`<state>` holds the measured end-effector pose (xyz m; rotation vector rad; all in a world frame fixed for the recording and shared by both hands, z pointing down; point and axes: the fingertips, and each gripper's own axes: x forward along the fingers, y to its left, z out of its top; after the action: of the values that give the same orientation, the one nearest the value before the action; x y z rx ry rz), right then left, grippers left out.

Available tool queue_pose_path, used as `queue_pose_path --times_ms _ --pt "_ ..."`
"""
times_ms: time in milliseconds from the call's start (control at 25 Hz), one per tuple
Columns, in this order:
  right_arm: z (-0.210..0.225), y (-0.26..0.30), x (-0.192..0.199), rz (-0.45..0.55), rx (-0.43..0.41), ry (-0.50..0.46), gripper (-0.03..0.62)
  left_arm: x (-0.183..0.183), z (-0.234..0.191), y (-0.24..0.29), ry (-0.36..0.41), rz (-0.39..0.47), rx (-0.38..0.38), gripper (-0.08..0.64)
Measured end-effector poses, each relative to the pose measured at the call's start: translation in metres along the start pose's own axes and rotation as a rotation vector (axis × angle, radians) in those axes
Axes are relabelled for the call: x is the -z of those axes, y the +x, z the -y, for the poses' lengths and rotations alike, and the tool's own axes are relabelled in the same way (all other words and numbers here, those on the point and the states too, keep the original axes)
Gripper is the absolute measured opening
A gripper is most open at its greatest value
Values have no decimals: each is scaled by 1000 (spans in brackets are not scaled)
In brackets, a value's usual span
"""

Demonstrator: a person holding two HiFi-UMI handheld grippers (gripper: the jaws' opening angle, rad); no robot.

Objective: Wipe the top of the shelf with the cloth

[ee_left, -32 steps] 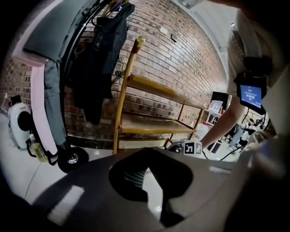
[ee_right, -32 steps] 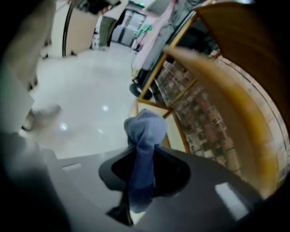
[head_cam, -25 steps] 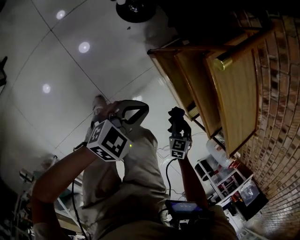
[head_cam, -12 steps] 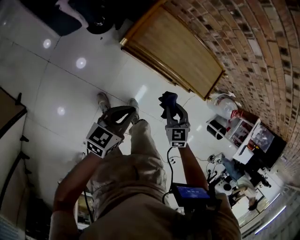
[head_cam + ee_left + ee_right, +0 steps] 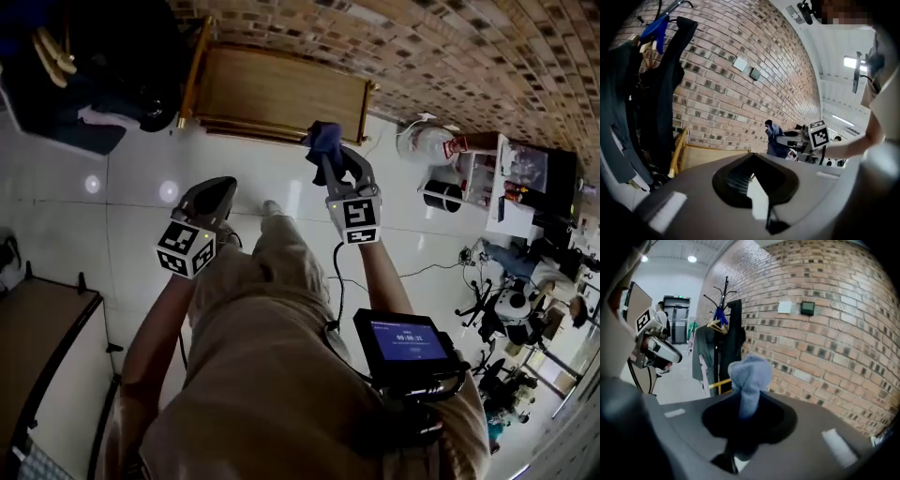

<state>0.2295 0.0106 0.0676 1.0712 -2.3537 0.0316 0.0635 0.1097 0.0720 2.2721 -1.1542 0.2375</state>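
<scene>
Blue cloth (image 5: 323,139) sits pinched in the right hand-held gripper (image 5: 330,157) (left hand-held gripper (image 5: 218,186): jaws together, empty).

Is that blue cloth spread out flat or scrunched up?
Scrunched up: the blue cloth stands as a bunched lump, pinched in the jaws of the right tool.

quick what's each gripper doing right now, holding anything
Left gripper: closed, holding nothing.
Right gripper: closed on the cloth.
</scene>
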Motion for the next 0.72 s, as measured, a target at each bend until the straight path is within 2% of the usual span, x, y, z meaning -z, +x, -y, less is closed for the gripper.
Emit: queue_pose_path --times_ms 160,400,560,720 --pt "45 -8 -41 65 19 4 73 -44 4 23 50 13 14 -8" --pt "128 17 -67 94 -11 39 74 -107 14 84 134 34 -18 -8" --pt "166 26 -82 116 -43 52 74 -131 28 124 126 59 -54 -8" --pt "191 35 -88 147 -66 84 75 -135 29 159 91 66 -71 -8"
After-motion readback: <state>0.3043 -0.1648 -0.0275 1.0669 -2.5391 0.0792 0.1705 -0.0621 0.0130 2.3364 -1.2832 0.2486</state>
